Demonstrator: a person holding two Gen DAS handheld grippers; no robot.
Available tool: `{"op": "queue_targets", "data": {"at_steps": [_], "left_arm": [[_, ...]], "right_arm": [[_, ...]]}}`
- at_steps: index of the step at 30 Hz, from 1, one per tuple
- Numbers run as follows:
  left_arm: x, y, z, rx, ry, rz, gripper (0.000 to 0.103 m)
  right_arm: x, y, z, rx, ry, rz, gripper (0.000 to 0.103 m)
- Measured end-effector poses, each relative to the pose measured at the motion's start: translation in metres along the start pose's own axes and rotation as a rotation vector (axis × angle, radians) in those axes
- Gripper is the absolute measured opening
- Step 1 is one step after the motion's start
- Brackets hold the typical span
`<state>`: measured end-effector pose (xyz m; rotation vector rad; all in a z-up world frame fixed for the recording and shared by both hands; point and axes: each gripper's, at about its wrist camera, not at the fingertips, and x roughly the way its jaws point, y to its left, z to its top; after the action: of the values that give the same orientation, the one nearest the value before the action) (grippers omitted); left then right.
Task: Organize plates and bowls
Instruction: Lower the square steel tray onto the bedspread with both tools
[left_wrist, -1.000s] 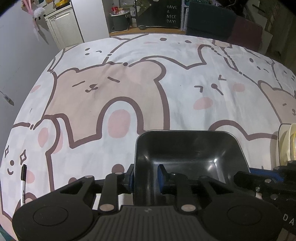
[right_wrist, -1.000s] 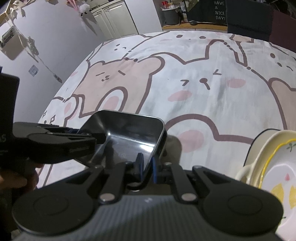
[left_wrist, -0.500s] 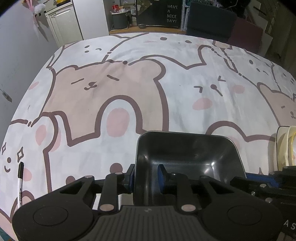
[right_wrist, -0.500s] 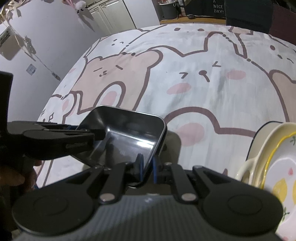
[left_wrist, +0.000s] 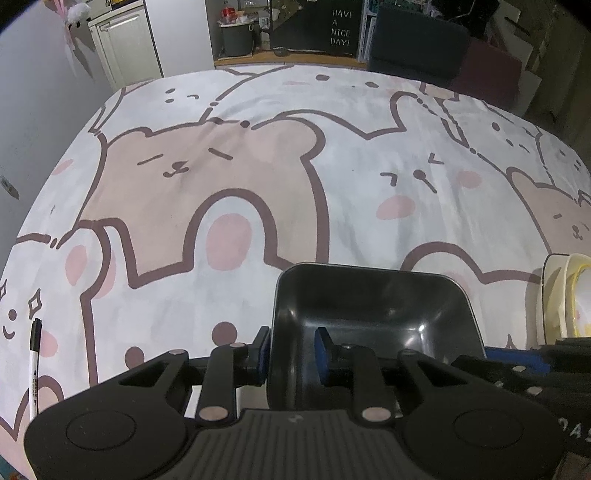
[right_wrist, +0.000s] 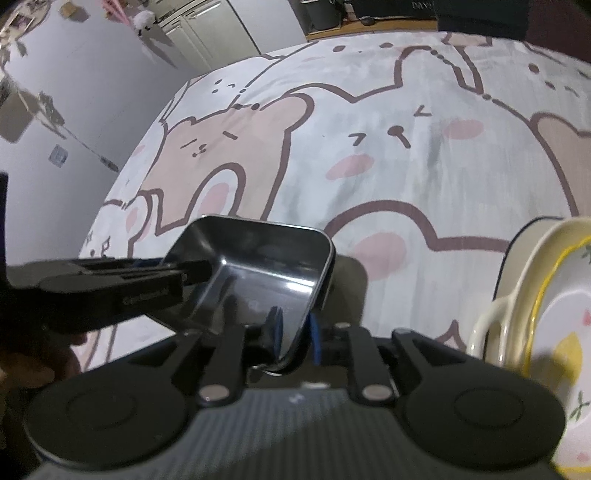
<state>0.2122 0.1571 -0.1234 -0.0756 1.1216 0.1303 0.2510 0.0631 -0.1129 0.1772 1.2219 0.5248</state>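
A black square bowl (left_wrist: 369, 314) hangs just above the bear-print tablecloth (left_wrist: 258, 177). My left gripper (left_wrist: 291, 350) is shut on the bowl's left wall, one blue pad outside and one inside. In the right wrist view the same bowl (right_wrist: 258, 266) is tilted, and its near right corner sits between the pads of my right gripper (right_wrist: 294, 334). Those jaws are opening, and a small gap shows beside the rim. The left gripper's fingers (right_wrist: 192, 271) reach in from the left.
A stack of cream plates and a handled dish (right_wrist: 546, 295) lies at the right, close to the right gripper, and shows at the left wrist view's edge (left_wrist: 569, 295). A marker pen (left_wrist: 35, 365) lies at the near left. Cabinets and furniture stand beyond the table.
The right gripper's pads have spread apart around the bowl's rim, and its view has rolled slightly. The left gripper keeps its grip and has not moved.
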Motion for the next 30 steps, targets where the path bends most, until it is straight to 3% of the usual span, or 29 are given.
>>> {"op": "queue_targets", "data": {"at_steps": [30], "left_arm": [[0.0029, 0.0001, -0.0022, 0.002, 0.033, -0.003, 0.028]], "right_arm": [[0.0049, -0.0023, 0.001, 0.012, 0.022, -0.02, 0.032]]}}
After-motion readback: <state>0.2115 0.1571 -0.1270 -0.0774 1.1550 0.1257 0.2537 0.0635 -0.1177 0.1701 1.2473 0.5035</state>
